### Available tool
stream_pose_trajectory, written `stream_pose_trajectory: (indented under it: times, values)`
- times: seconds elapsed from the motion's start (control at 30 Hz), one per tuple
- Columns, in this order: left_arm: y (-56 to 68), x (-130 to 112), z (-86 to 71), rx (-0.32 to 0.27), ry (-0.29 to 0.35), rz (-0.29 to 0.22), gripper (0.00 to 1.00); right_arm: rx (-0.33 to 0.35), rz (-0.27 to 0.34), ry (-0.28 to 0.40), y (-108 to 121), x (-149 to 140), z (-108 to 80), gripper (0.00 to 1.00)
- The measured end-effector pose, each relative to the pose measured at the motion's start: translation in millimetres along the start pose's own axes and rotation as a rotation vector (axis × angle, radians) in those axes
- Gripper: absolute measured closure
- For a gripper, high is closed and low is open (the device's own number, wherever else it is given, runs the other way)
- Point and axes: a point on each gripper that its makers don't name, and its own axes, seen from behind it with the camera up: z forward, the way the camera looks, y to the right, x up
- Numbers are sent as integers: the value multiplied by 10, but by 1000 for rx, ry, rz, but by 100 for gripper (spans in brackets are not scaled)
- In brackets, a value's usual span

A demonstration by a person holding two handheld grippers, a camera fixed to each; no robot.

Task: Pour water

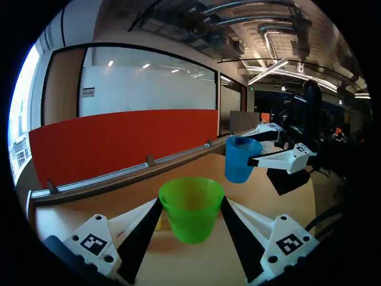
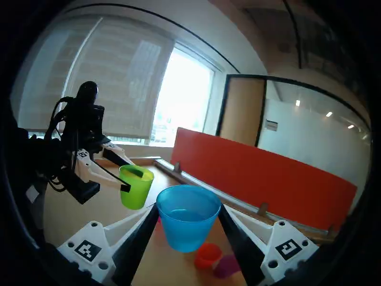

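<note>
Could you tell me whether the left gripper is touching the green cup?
Touching: the left gripper view shows both fingers of the left gripper pressed against the sides of the green cup.

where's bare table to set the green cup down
Bare table stretches between the green cup and the rail under the red partition, also below the blue cup. Crowded in the right gripper view near the orange cup and purple cup.

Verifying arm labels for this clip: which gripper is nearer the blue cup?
Right. The right gripper is shut on the blue cup; the left gripper holds the green cup, apart from it.
</note>
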Motion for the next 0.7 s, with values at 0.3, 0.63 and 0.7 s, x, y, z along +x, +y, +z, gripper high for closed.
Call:
stream_pose_trajectory:
  times: [0.3,0.63,0.7]
  values:
    - [106,-9,-5,-19,8,-4,13,7,-63,2,9,105,24,9]
    - [208,26,-4,-43,23,-14,13,11,-153,2,48,234,73,9]
    - [237,28,-3,-48,24,-13,13,10,-173,2,55,259,85,8]
